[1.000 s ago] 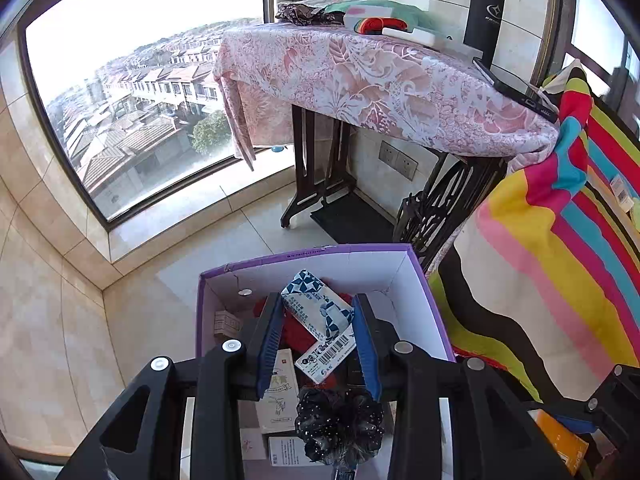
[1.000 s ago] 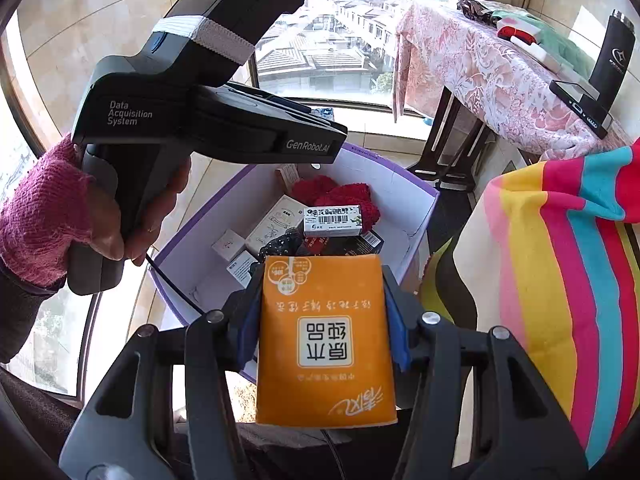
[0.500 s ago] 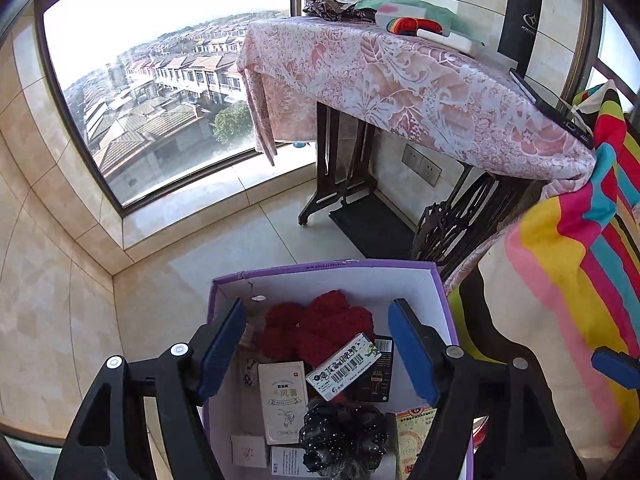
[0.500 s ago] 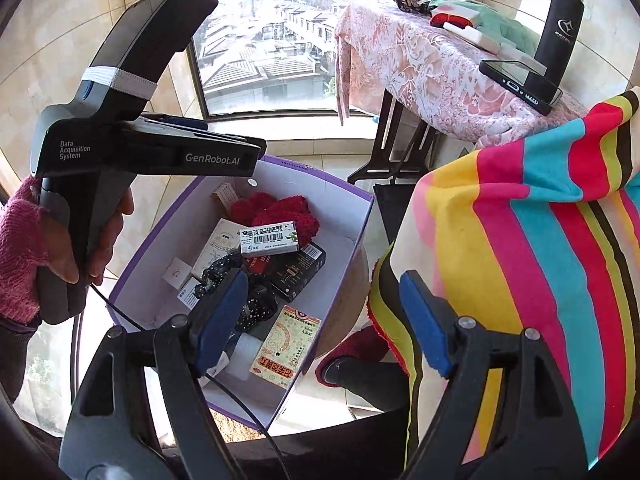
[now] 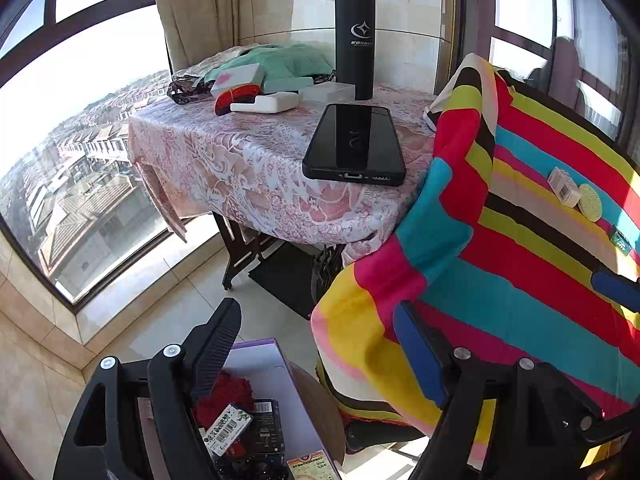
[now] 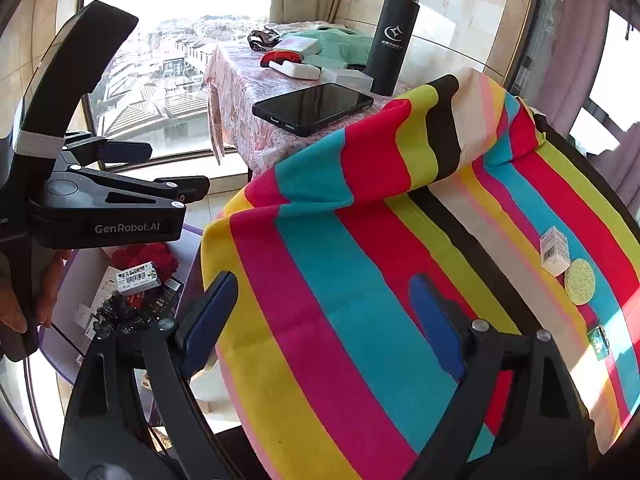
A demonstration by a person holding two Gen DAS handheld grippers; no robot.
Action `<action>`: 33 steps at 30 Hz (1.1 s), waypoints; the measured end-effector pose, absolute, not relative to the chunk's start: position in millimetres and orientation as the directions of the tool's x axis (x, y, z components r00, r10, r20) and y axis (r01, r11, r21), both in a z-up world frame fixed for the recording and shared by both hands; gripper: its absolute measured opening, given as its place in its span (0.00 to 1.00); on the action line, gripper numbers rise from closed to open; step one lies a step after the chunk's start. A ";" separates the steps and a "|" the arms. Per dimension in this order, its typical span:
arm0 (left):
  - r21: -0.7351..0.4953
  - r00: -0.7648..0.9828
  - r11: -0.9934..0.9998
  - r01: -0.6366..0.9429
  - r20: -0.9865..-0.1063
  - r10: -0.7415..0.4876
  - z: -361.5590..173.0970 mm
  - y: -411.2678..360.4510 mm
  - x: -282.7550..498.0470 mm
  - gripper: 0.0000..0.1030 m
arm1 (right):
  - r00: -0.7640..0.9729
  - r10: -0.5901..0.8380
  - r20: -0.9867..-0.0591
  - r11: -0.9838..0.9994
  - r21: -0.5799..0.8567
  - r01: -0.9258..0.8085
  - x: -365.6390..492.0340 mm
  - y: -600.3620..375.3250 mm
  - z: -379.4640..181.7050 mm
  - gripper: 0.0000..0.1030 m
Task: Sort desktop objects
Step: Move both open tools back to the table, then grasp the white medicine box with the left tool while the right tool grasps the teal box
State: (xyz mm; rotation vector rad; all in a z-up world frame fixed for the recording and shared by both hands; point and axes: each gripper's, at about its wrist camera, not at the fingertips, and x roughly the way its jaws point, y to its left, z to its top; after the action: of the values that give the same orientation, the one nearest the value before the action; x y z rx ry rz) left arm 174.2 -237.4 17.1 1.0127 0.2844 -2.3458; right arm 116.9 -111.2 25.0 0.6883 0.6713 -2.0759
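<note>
A purple-edged white box (image 5: 256,354) sits low at the left, holding red fabric (image 5: 224,396), a barcoded carton (image 5: 228,426) and other small items; it also shows in the right wrist view (image 6: 80,280). On the striped cloth (image 6: 360,280) lie a small white box (image 6: 554,250), a round yellow-green pad (image 6: 579,282) and a small green item (image 6: 598,338). My left gripper (image 5: 320,356) is open and empty, above the box's edge and the cloth. My right gripper (image 6: 324,316) is open and empty over the cloth. The left gripper's body (image 6: 100,216) shows in the right wrist view.
A table with a pink floral cloth (image 5: 248,168) stands behind, bearing a black phone (image 5: 354,142), a black flask (image 5: 355,40), a white case (image 5: 264,102) and folded fabrics. A large window (image 5: 80,140) is at the left. Tiled floor lies below.
Both grippers opened and dropped their items into the box: the left a blue-white carton, the right an orange packet. Both then rose and turned right toward the striped cloth.
</note>
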 end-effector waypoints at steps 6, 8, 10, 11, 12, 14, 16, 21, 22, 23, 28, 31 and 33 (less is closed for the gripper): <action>0.054 -0.605 -0.909 0.414 -0.730 -0.319 15.3 -175.7 100.4 0.78 | -0.581 -0.457 -0.673 -0.628 -0.218 0.747 59.8 -66.0 24.4 0.87; 0.056 -0.610 -0.929 0.365 -0.740 -0.284 11.3 -156.3 77.3 0.78 | -0.596 -0.429 -0.678 -0.660 -0.215 0.720 42.3 -50.0 21.3 0.87; 0.051 -0.613 -0.946 0.320 -0.750 -0.248 7.0 -138.2 55.7 0.78 | -0.607 -0.400 -0.687 -0.689 -0.211 0.693 24.7 -33.5 16.9 0.87; 0.049 -0.611 -0.953 0.299 -0.757 -0.231 4.0 -129.5 44.3 0.78 | -0.611 -0.384 -0.692 -0.701 -0.212 0.681 16.2 -25.9 14.2 0.87; 0.047 -0.609 -0.958 0.282 -0.763 -0.217 1.5 -122.4 34.4 0.78 | -0.613 -0.369 -0.698 -0.712 -0.211 0.669 8.1 -18.2 11.3 0.87; 0.038 -0.605 -0.968 0.248 -0.774 -0.185 -3.5 -106.2 14.5 0.78 | -0.615 -0.342 -0.710 -0.732 -0.209 0.648 -7.5 -3.9 5.2 0.87; 0.025 -0.593 -0.974 0.225 -0.790 -0.157 -7.9 -94.3 -3.9 0.79 | -0.616 -0.316 -0.722 -0.751 -0.207 0.627 -21.7 11.0 -1.4 0.87; 0.010 -0.583 -0.986 0.164 -0.805 -0.106 -15.6 -67.4 -49.7 0.79 | -0.615 -0.256 -0.746 -0.805 -0.188 0.562 -57.0 54.9 -14.5 0.87; 0.006 -0.585 -0.988 0.151 -0.805 -0.095 -16.8 -63.2 -59.3 0.79 | -0.616 -0.242 -0.749 -0.821 -0.181 0.542 -64.6 65.0 -15.9 0.87; 0.003 -0.586 -0.990 0.144 -0.805 -0.088 -18.3 -59.3 -69.7 0.79 | -0.619 -0.228 -0.752 -0.837 -0.173 0.519 -72.1 75.7 -16.6 0.87; -0.031 -0.616 -0.990 0.137 -0.786 -0.061 -18.0 -46.4 -128.4 0.79 | -0.616 -0.186 -0.765 -0.909 -0.104 0.404 -101.3 123.4 -17.8 0.88; -0.078 -0.645 -0.986 0.149 -0.763 -0.037 -12.2 -45.4 -167.1 0.79 | -0.604 -0.212 -0.768 -0.929 -0.034 0.369 -106.7 137.6 -15.9 0.88; -0.118 -0.662 -0.978 0.172 -0.749 -0.026 -8.2 -46.6 -190.3 0.79 | -0.593 -0.221 -0.774 -0.926 -0.024 0.376 -106.3 137.5 -16.5 0.88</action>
State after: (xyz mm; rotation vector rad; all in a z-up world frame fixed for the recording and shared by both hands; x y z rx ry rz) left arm -190.3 -46.6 -8.2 1.2369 0.2714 -2.7555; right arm -106.3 137.5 -16.5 1.1904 0.2644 -2.5246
